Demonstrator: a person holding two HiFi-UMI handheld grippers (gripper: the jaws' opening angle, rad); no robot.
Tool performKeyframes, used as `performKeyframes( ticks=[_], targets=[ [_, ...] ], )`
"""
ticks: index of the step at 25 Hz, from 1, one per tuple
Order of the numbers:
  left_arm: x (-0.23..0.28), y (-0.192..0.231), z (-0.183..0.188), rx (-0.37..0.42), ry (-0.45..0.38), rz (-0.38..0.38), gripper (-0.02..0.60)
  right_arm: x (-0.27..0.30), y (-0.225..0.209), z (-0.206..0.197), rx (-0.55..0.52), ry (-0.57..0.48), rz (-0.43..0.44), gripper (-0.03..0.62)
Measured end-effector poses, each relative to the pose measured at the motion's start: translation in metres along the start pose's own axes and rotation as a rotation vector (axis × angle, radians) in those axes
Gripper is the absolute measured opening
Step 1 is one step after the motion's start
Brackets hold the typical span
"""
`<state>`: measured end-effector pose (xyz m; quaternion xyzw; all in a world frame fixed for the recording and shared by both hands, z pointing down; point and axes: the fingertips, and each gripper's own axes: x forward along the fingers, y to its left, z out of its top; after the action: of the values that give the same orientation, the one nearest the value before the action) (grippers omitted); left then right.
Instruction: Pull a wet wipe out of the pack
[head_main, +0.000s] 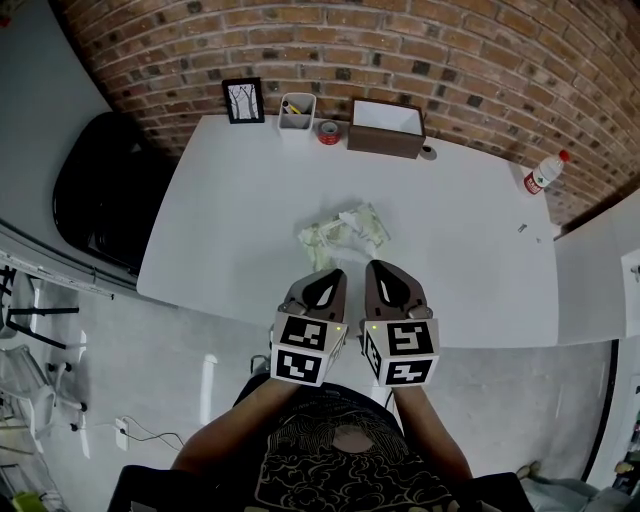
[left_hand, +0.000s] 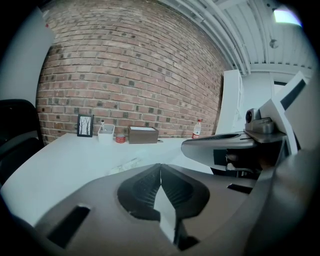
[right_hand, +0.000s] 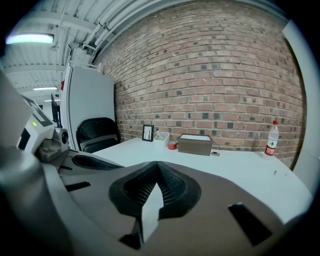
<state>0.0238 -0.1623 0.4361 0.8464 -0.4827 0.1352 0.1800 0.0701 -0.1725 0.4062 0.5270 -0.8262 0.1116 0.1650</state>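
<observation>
The wet wipe pack (head_main: 342, 233), crumpled and pale green-white, lies in the middle of the white table (head_main: 230, 220). In the left gripper view it is a faint pale patch (left_hand: 124, 164) just beyond the jaws. My left gripper (head_main: 337, 273) and right gripper (head_main: 373, 267) hover side by side at the near edge, tips a little short of the pack. Both are shut, jaws pressed together with nothing between them (left_hand: 160, 165) (right_hand: 157, 164). Neither touches the pack.
Along the brick wall at the table's far edge stand a framed picture (head_main: 243, 100), a white pen holder (head_main: 297, 110), a red tape roll (head_main: 329, 132) and a brown box (head_main: 387, 128). A water bottle (head_main: 543, 174) sits far right. A black chair (head_main: 100, 190) is at left.
</observation>
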Motion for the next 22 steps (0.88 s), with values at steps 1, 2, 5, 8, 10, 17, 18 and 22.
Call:
performKeyframes(
  ticks=[1, 2, 5, 8, 10, 17, 18, 22],
  targets=[
    [-0.002, -0.002, 0.0, 0.0, -0.007, 0.002, 0.012, -0.003, 0.0, 0.0, -0.004, -0.003, 0.001, 0.015],
    [-0.003, -0.004, 0.0, -0.002, -0.011, 0.005, 0.012, -0.006, 0.001, 0.001, -0.008, -0.006, 0.003, 0.015],
    [-0.008, -0.009, -0.001, -0.007, -0.017, 0.01, 0.012, -0.015, 0.002, 0.0, -0.016, -0.009, 0.007, 0.015],
    [-0.014, -0.014, 0.001, -0.008, -0.028, 0.016, 0.012, -0.023, 0.004, 0.0, -0.026, -0.013, 0.008, 0.015],
    [-0.017, -0.018, 0.002, -0.008, -0.037, 0.019, 0.012, -0.029, 0.004, -0.001, -0.029, -0.017, 0.01, 0.015],
    [-0.028, -0.033, 0.001, 0.005, -0.054, 0.021, 0.012, -0.047, 0.007, -0.007, -0.03, -0.021, 0.015, 0.015],
    [-0.03, -0.035, 0.0, 0.007, -0.055, 0.022, 0.012, -0.049, 0.007, -0.008, -0.03, -0.02, 0.016, 0.017],
    [-0.038, -0.041, -0.003, 0.009, -0.057, 0.03, 0.012, -0.058, 0.011, -0.014, -0.027, -0.017, 0.023, 0.016]
  ],
)
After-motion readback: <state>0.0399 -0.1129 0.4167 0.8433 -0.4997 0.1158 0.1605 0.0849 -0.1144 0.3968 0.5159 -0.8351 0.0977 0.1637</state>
